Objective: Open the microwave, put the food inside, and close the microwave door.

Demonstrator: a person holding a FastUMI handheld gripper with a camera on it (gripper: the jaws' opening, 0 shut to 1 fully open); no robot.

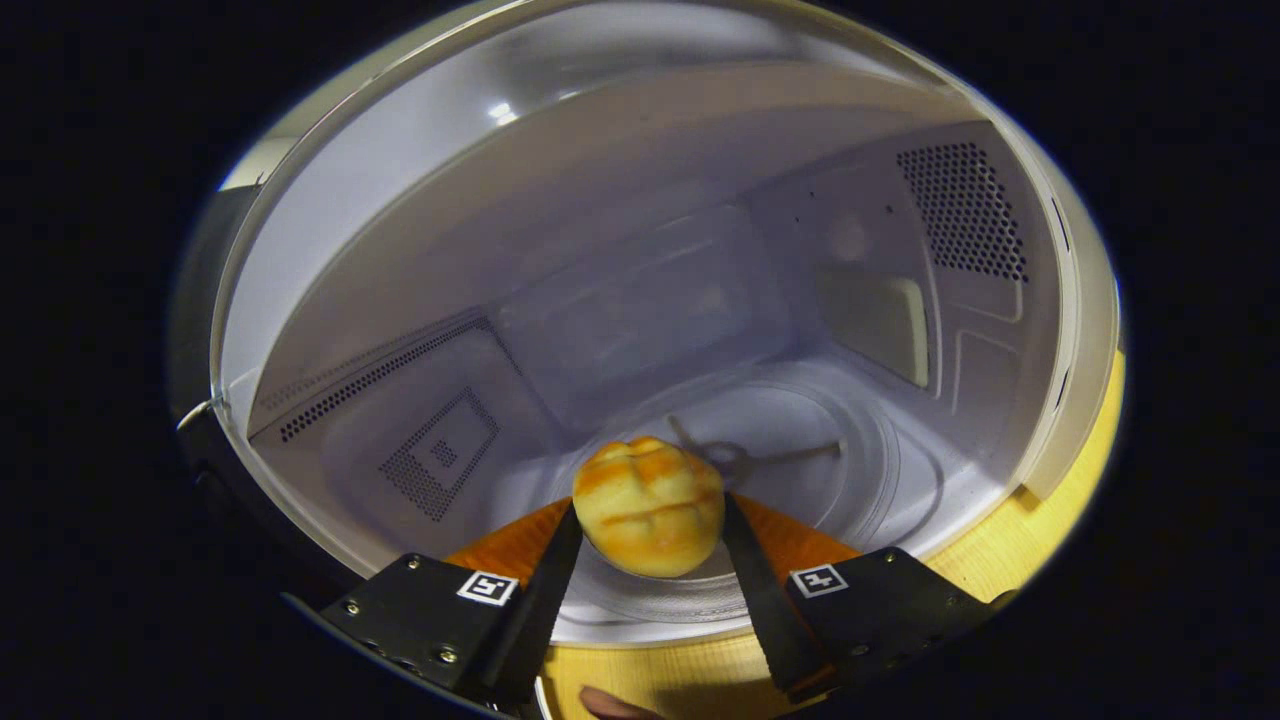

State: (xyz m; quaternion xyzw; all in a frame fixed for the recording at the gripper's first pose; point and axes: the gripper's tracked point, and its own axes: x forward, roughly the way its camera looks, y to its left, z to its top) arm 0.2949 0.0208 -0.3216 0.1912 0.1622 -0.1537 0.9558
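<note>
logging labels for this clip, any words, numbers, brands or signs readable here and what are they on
No readable words, numbers or brand names.
Square black-and-white coded markers, patterns rather than text, sit on the gripper mounts, one on each side.
The gripper is shut on the bread roll, which is unmarked.
The microwave inner walls show vent holes, no print.

Dim bluish light, glare on the microwave (pixel 640 260) ceiling, fisheye-bent edges, perhaps slightly soft focus.
</note>
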